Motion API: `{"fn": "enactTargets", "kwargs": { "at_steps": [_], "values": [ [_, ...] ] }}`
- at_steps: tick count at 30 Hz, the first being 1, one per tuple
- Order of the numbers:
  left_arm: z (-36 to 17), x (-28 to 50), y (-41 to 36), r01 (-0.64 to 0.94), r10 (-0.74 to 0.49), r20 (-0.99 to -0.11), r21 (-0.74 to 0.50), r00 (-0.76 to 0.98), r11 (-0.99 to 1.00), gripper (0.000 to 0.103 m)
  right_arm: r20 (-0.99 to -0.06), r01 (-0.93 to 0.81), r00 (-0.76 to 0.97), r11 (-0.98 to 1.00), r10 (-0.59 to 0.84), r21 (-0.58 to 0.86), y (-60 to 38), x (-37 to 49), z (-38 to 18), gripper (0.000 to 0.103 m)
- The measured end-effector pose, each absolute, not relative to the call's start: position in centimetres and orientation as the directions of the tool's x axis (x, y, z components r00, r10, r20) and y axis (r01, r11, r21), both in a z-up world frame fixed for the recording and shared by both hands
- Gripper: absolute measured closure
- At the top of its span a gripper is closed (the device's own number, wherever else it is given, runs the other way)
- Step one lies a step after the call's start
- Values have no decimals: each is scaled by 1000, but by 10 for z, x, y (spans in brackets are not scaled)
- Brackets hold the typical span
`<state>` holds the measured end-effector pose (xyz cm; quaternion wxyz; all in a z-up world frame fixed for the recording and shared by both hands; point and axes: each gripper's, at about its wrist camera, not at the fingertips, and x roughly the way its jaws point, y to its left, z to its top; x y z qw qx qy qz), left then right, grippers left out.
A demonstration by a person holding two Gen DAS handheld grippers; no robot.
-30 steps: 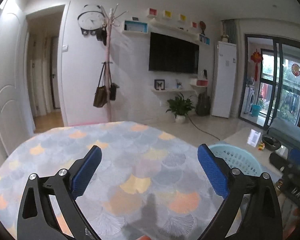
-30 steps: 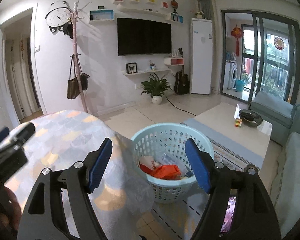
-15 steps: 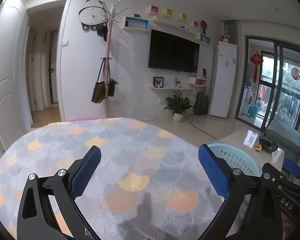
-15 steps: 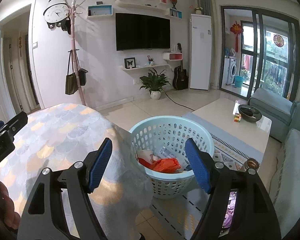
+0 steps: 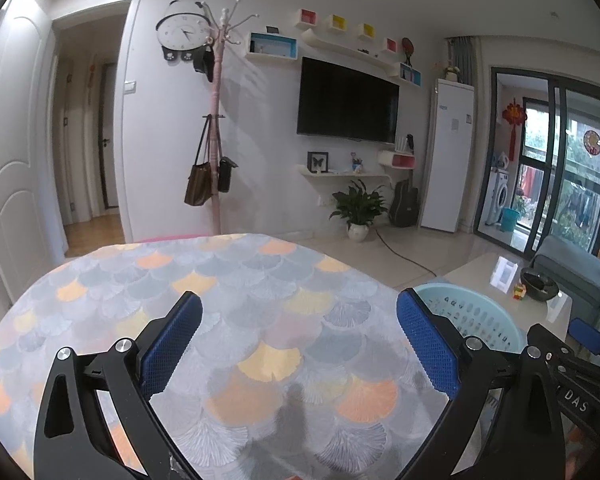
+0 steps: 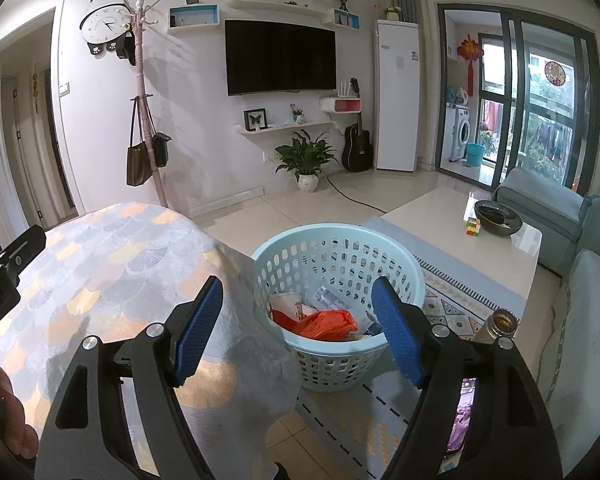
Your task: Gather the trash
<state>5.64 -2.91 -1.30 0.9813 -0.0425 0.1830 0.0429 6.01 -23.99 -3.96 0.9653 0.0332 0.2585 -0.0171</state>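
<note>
Your left claw (image 5: 298, 344) hung over the table (image 5: 228, 280) with its blue pads (image 5: 172, 344) spread wide apart and nothing between them. Under it lay only the fan-patterned cloth in grey, orange and yellow. Off to its right, past the table edge, you could see the rim of the pale blue basket (image 5: 472, 312) and part of your right claw (image 5: 580, 364) at the frame's border.

Your right claw (image 6: 298, 330) was also wide apart and held nothing. It pointed over the table's right edge, where the tablecloth (image 6: 112, 264) draped down, toward the basket (image 6: 332, 248) standing on the floor just beside the table. The trash sat inside that basket: an orange plastic bag (image 6: 324, 322) on top, a paper cup (image 6: 286, 304) to its left, and a clear wrapper (image 6: 330, 300) behind them. Other scraps lay deeper, too hidden to name.

The basket rested partly on a patterned rug (image 6: 452, 300). Beyond it stood a low white coffee table (image 6: 440, 216) carrying a dark bowl (image 6: 498, 218) and a colour cube (image 6: 473, 227). A metal flask (image 6: 500, 324) showed just past your right claw's right finger. Your left claw (image 6: 4, 276) appeared at that view's left edge, over the table.
</note>
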Motion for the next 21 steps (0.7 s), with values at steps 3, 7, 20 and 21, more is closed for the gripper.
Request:
{"fn": "enactTargets", "kwargs": {
  "at_steps": [3,7,20,21],
  "values": [
    [-13,57,-30,-101,71,-361,-66,930,993,8,-497,49,867,998,-18,50,-239,60,-40,30],
    [-13,57,-30,-102,71,-362,-66,929,993,8,-500,51,866,998,-21,46,-239,61,-42,30],
    [-12,57,-30,-100,70,-363,-65,929,993,8,-492,58,870,998,-32,38,-239,61,-40,30],
    [-12,57,-29,-100,70,-363,-65,929,993,8,-489,59,872,998,-33,38,-239,60,-39,30]
  ]
}}
